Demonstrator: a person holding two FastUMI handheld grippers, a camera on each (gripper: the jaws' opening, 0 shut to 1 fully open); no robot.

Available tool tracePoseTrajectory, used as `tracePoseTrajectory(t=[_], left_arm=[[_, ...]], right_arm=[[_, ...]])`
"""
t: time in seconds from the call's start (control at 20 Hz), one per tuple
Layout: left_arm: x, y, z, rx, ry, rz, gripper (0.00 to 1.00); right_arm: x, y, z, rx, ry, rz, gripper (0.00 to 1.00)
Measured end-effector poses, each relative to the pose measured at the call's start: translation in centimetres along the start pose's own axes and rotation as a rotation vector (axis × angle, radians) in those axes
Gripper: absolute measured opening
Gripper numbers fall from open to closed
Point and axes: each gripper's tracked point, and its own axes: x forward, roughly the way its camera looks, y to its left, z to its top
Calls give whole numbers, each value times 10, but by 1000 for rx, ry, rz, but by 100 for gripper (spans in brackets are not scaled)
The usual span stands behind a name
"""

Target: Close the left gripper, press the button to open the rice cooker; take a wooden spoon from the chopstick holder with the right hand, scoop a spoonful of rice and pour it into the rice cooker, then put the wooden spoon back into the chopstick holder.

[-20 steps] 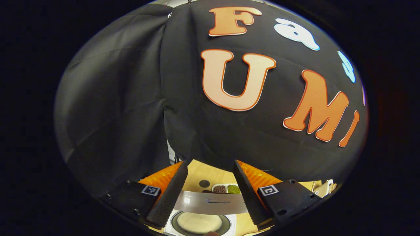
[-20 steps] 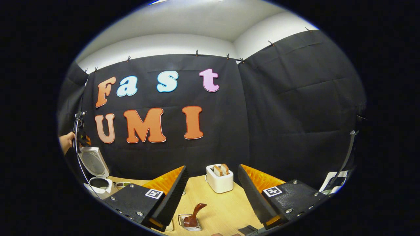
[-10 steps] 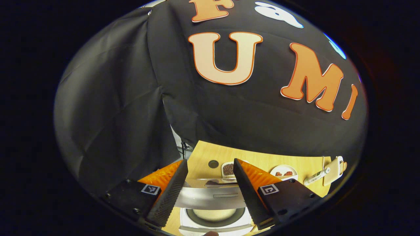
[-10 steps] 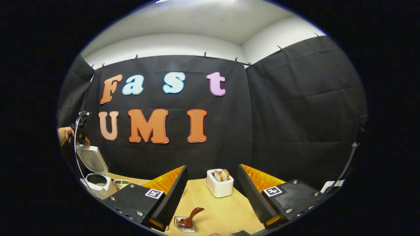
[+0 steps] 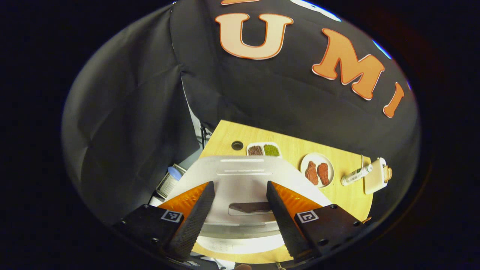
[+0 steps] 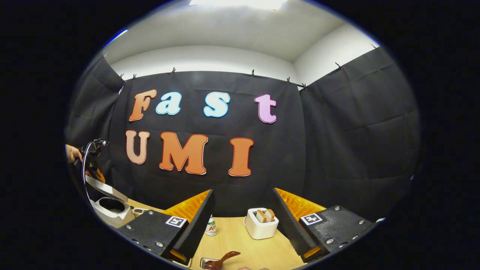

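The white rice cooker (image 6: 112, 213) stands at the table's left end, its lid (image 6: 104, 188) tilted about halfway down over the pot. In the left gripper view the lid's silver outer face (image 5: 240, 174) lies just under my open left gripper (image 5: 240, 185), and the fingers straddle it without pressing on it. A hand (image 6: 71, 153) holds that gripper above the lid. The dark wooden spoon (image 6: 222, 259) rests in a small holder (image 6: 207, 263) on the table, below my right gripper (image 6: 243, 192). This gripper hangs open above it with nothing between its fingers.
Behind the cooker lie a two-part tray of brown and green grains (image 5: 263, 150), a plate with red pieces (image 5: 317, 173), a bottle (image 5: 356, 175) and a wooden block (image 5: 376, 176). A white toaster (image 6: 262, 224) with bread and a small bottle (image 6: 211, 227) stand mid-table.
The cooker's lid has swung from upright to about half shut, and my left gripper has tipped down over it. The right gripper's view has drifted, with the toaster now farther right.
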Motion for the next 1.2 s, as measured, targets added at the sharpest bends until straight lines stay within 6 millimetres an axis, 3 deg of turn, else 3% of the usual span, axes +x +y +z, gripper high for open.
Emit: tracePoseTrajectory(t=[0.45, 0.5, 0.55, 0.75, 0.9, 0.95, 1.0, 1.15, 1.2], left_arm=[[47, -1, -110, -61, 181, 61, 95], [46, -1, -101, -60, 132, 69, 96], [45, -2, -110, -57, 159, 66, 100], [34, -17, -108, -96, 120, -1, 98], [-2, -22, -86, -65, -24, -19, 98], [-18, -24, -79, -43, -74, -19, 98], [-36, -26, -73, -20, -124, -18, 95], [-93, -41, -49, 26, -307, -31, 98], [-115, -46, -43, 28, -371, -37, 98]], right_arm=[[13, 27, 1, -20, 5, 92, 95], [14, 31, -1, -22, 9, 102, 95], [15, 33, -2, -26, 15, 109, 95], [17, 46, 0, -34, 18, 134, 95], [23, 58, 3, -27, 14, 159, 95], [23, 63, 6, -26, 9, 168, 100], [24, 68, 11, -26, 0, 176, 95], [28, 88, 22, -29, -31, 213, 100], [28, 95, 25, -29, -38, 225, 95]])
